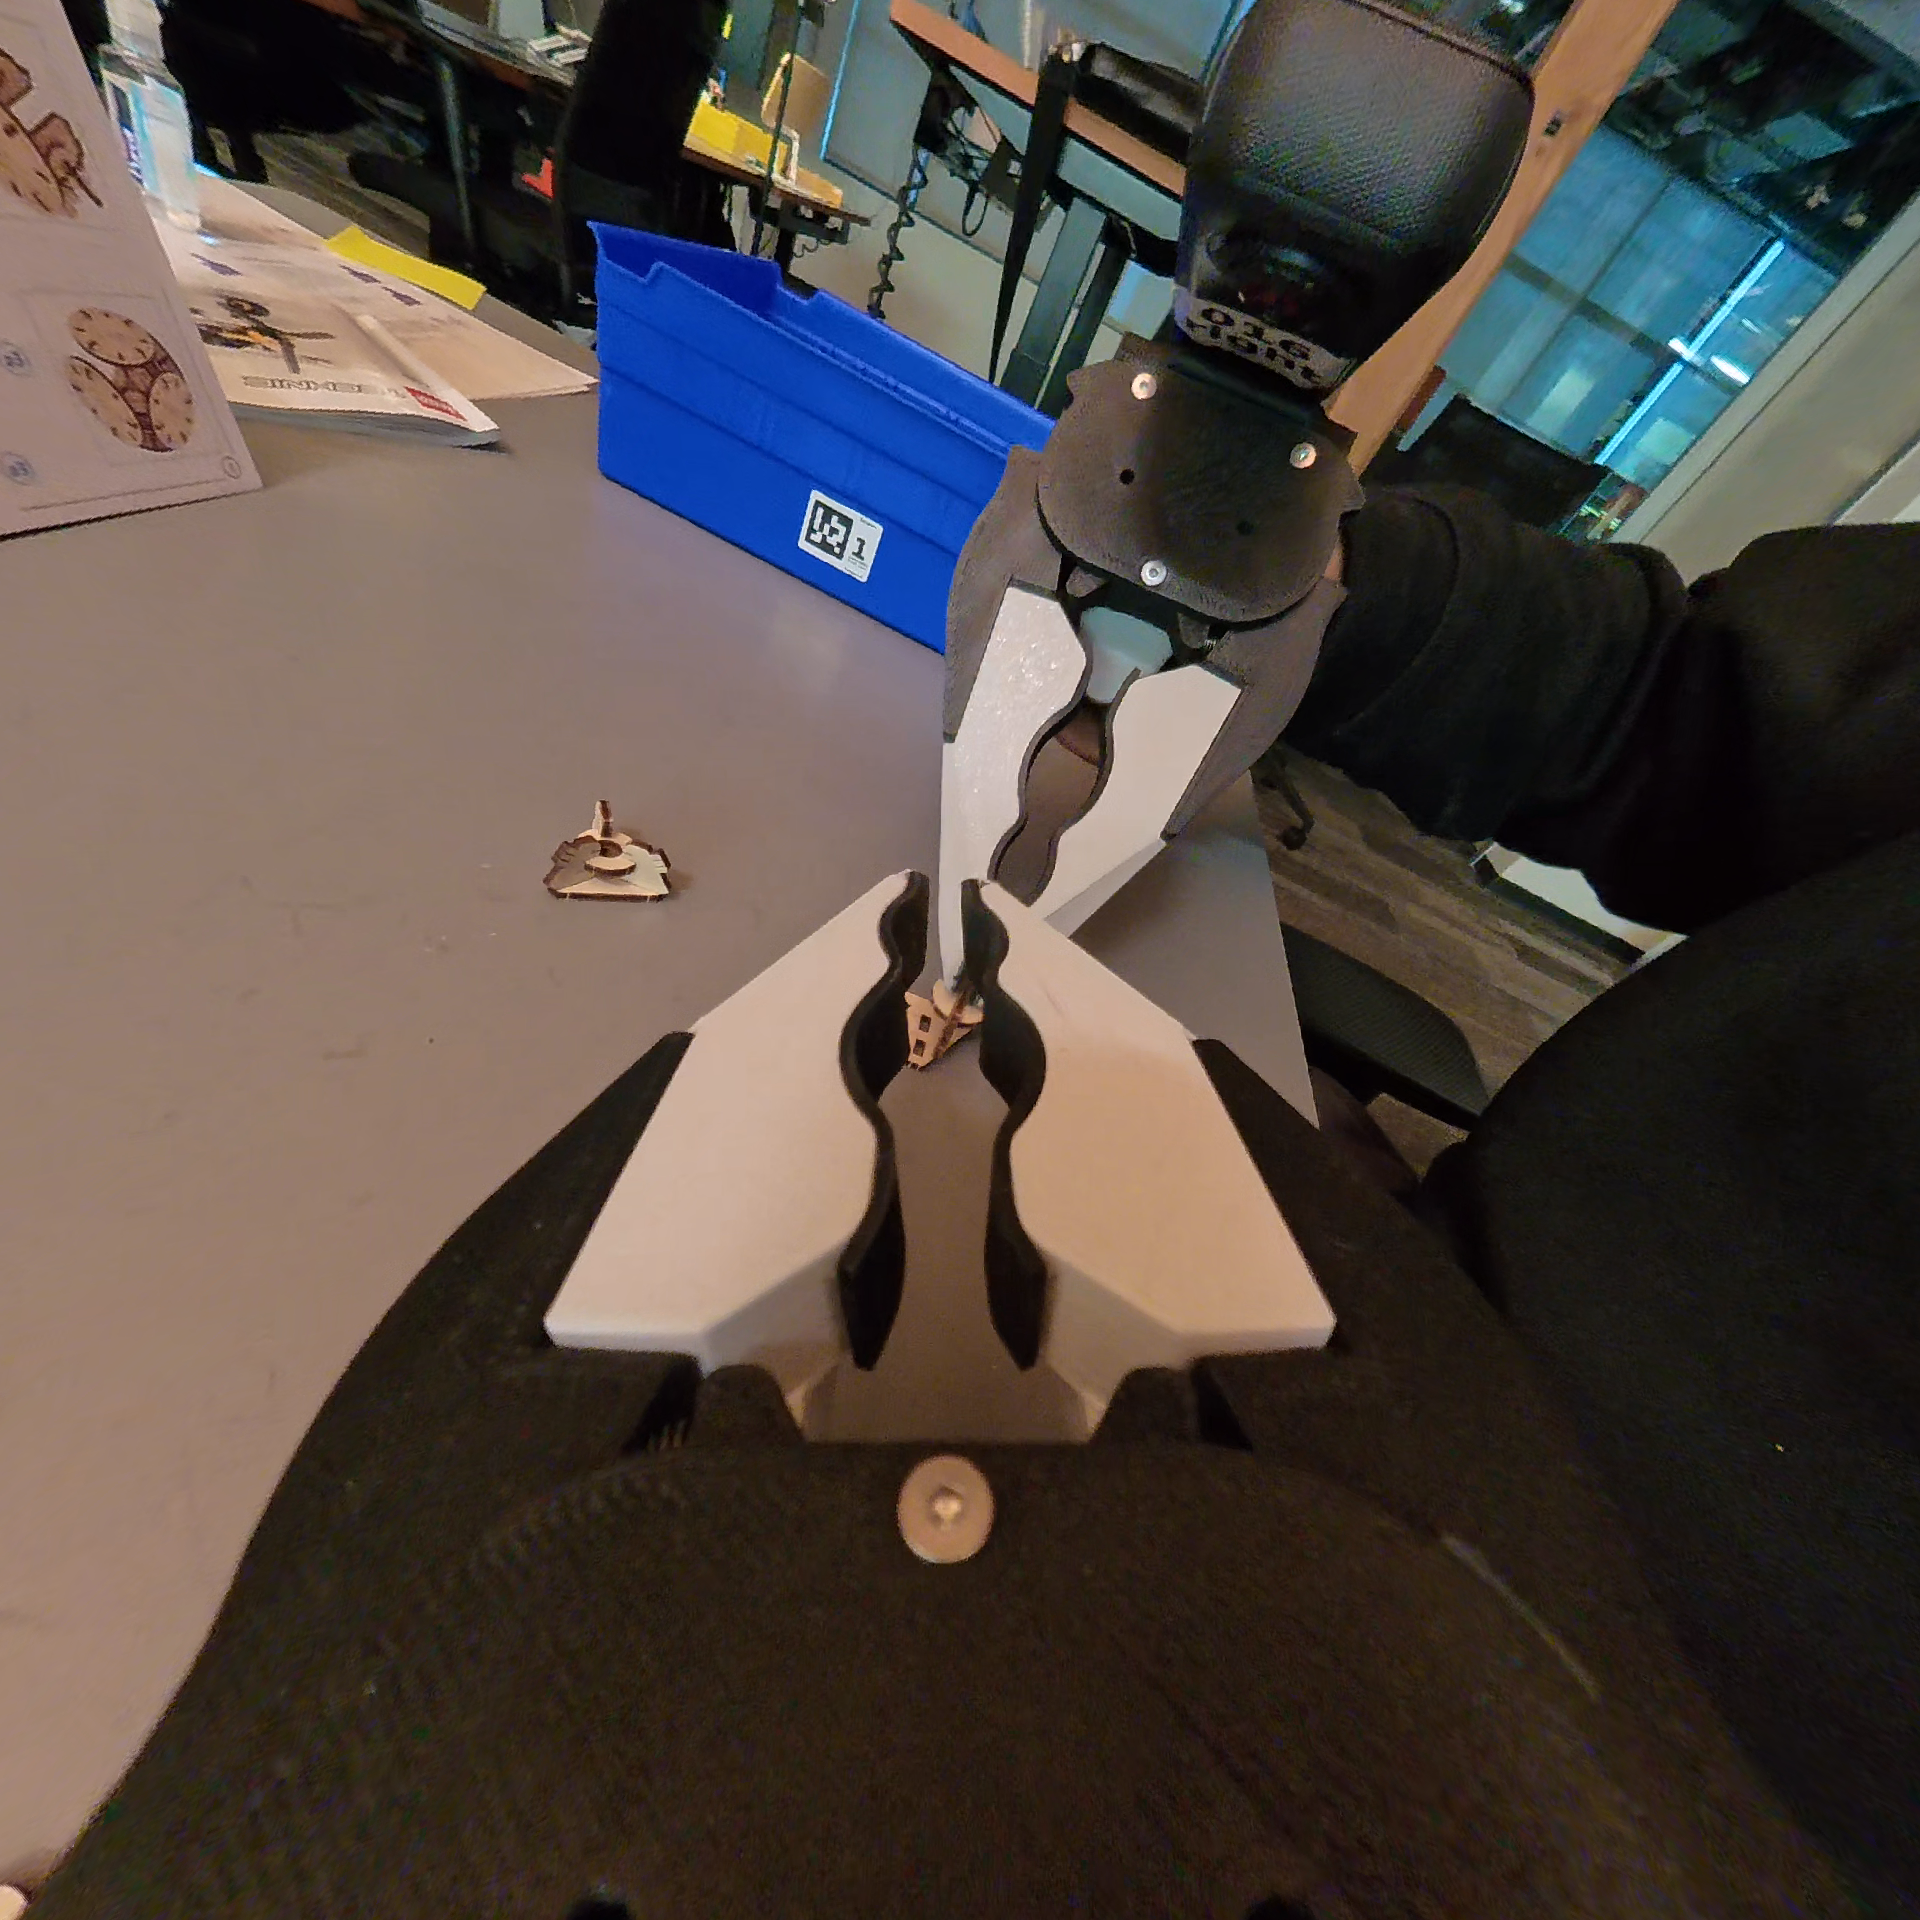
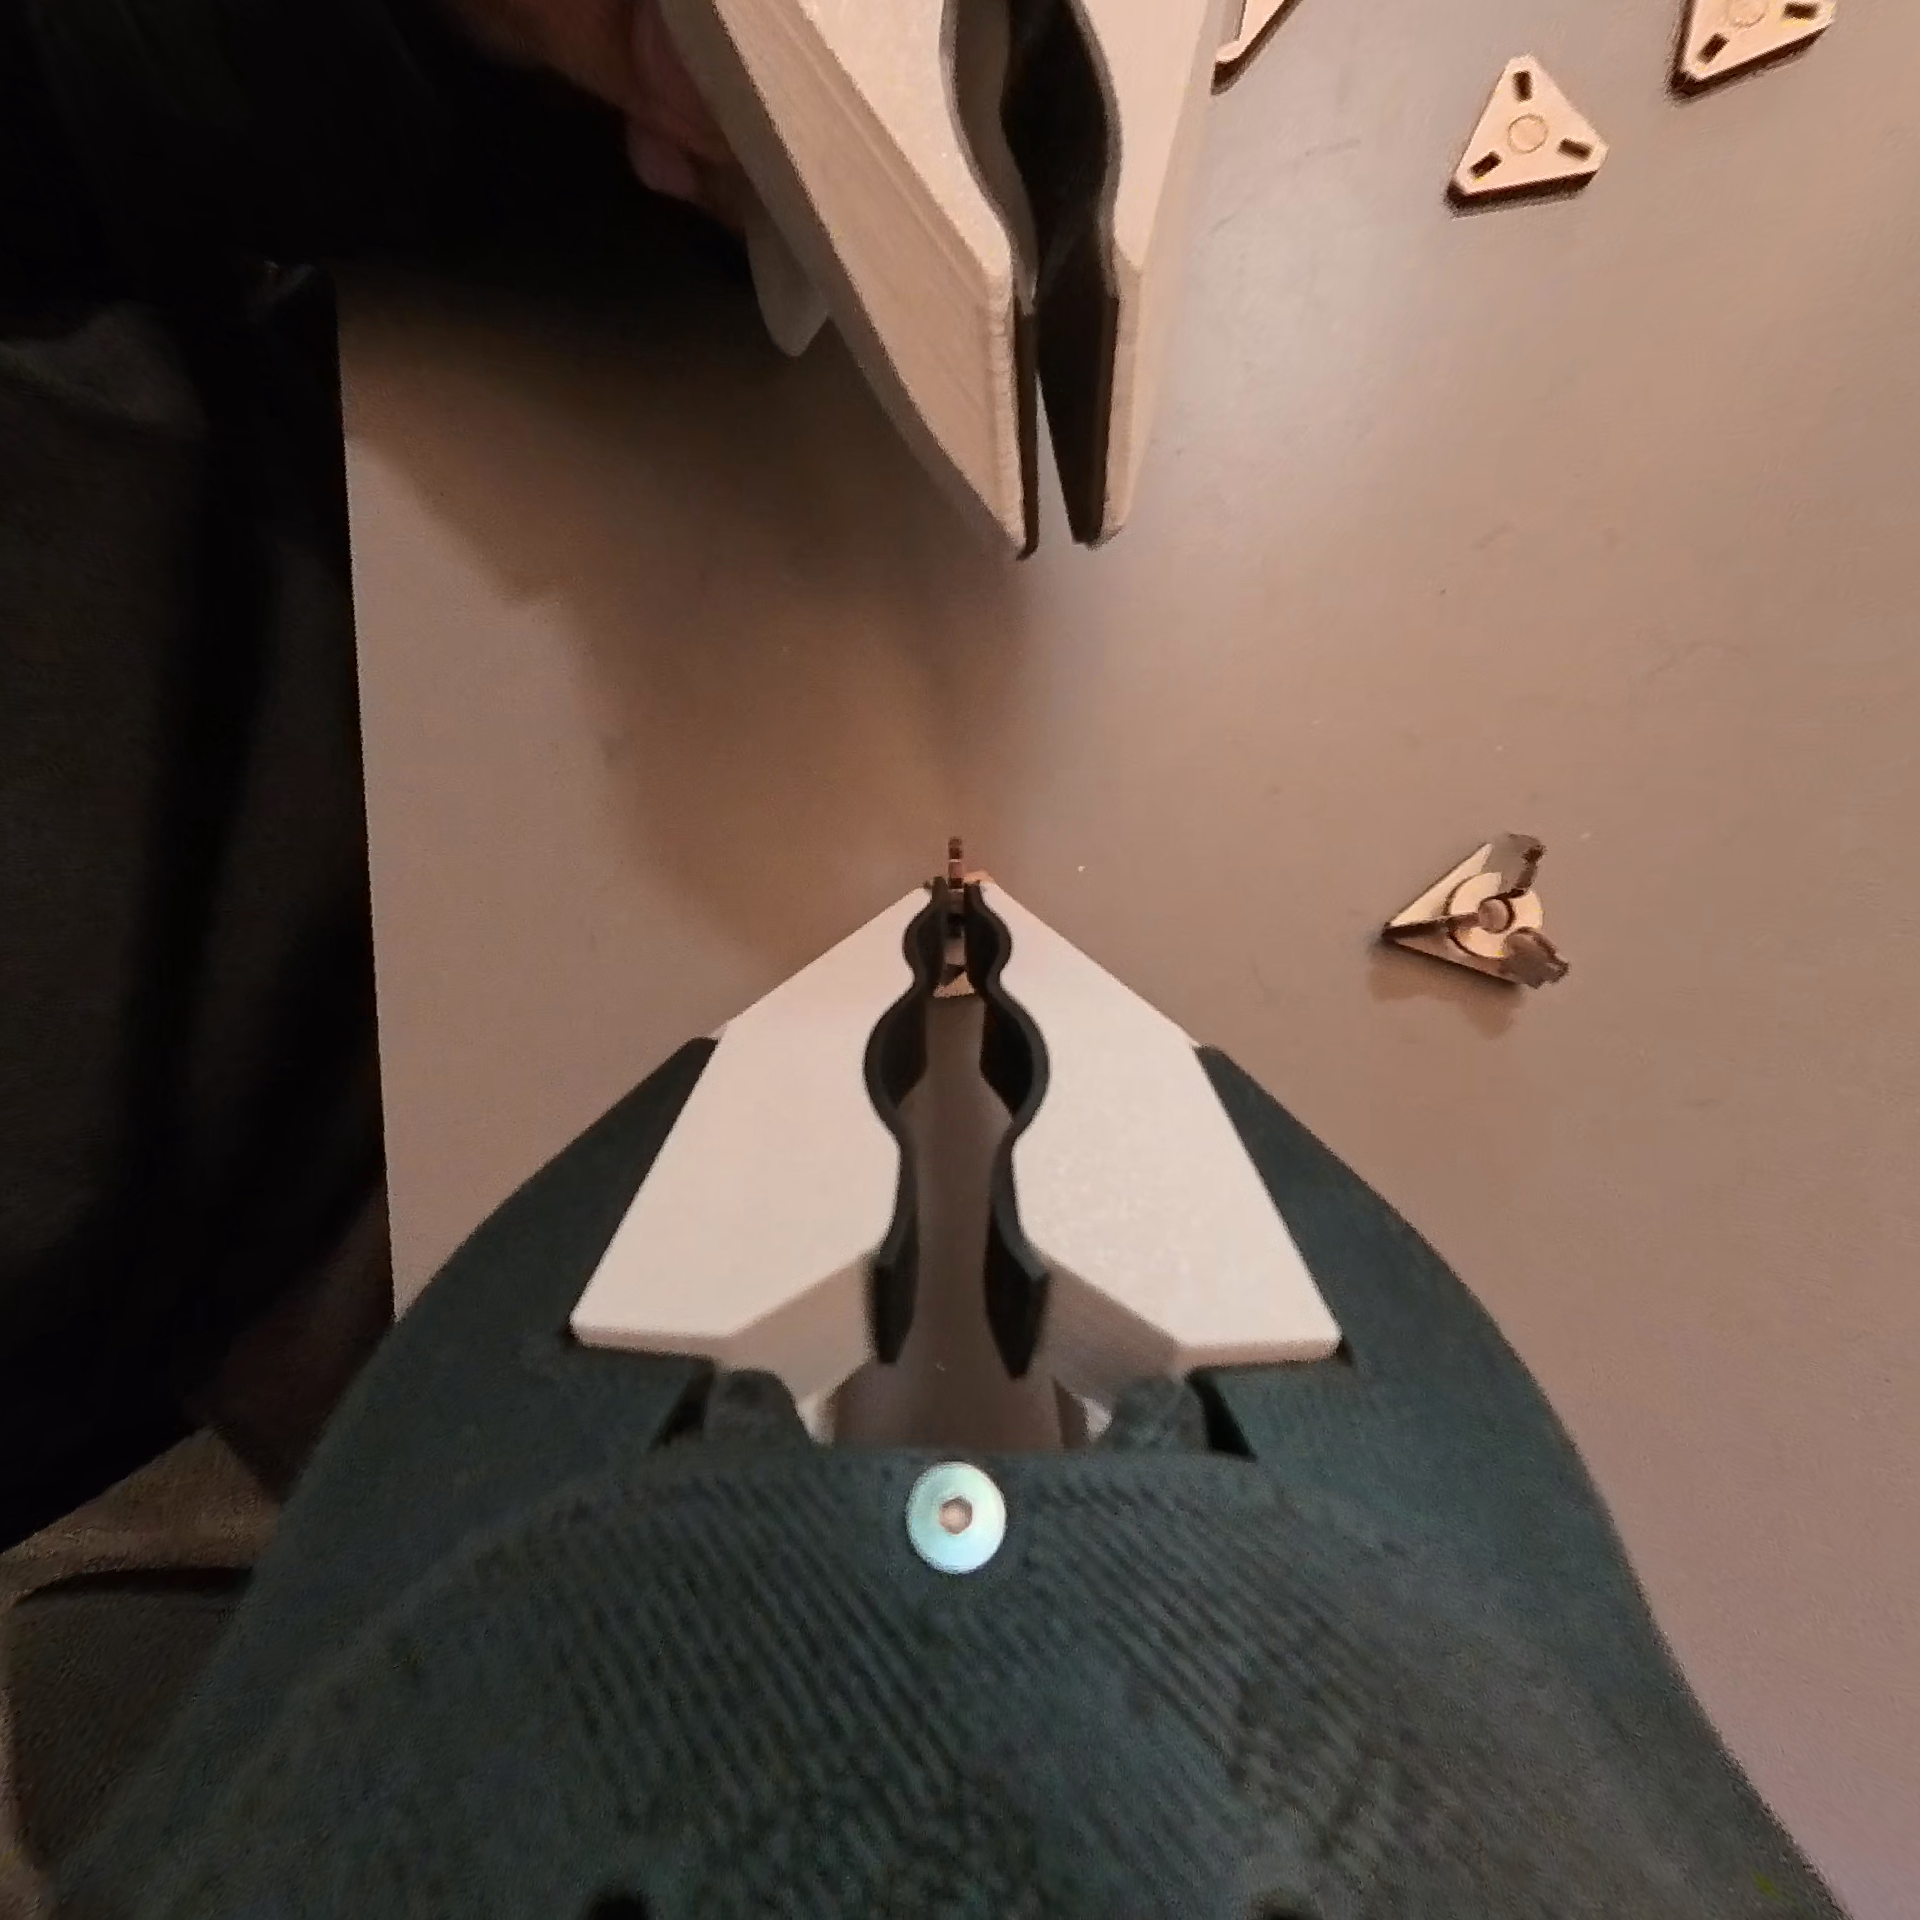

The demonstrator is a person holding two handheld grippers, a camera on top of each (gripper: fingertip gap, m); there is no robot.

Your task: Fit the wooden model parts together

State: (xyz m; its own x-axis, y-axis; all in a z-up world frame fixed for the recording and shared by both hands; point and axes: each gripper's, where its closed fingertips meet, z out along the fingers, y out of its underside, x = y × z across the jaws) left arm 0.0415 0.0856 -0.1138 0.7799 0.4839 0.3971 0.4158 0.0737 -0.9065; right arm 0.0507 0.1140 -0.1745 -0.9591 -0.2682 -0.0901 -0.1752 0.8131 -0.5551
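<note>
Pale laser-cut wooden piece (image 1: pixel 940 1023) sits mid-frame, pinched in the right gripper's (image 1: pixel 951 987) closed jaws, just behind the left gripper's (image 1: pixel 943 896) near-closed, empty jaws above the grey worktop (image 1: pixel 364 727).

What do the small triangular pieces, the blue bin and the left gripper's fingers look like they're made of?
Triangular pieces: probably thin plywood; pale matt faces with dark, burnt-looking edges suggest laser cutting.
Blue bin: moulded plastic; uniform colour, slight sheen, crisp ribs.
Left gripper's fingers: hard white plastic with a fine grainy surface, likely printed. Their wavy black pads look matt and perhaps rubbery, but that is uncertain.
</note>
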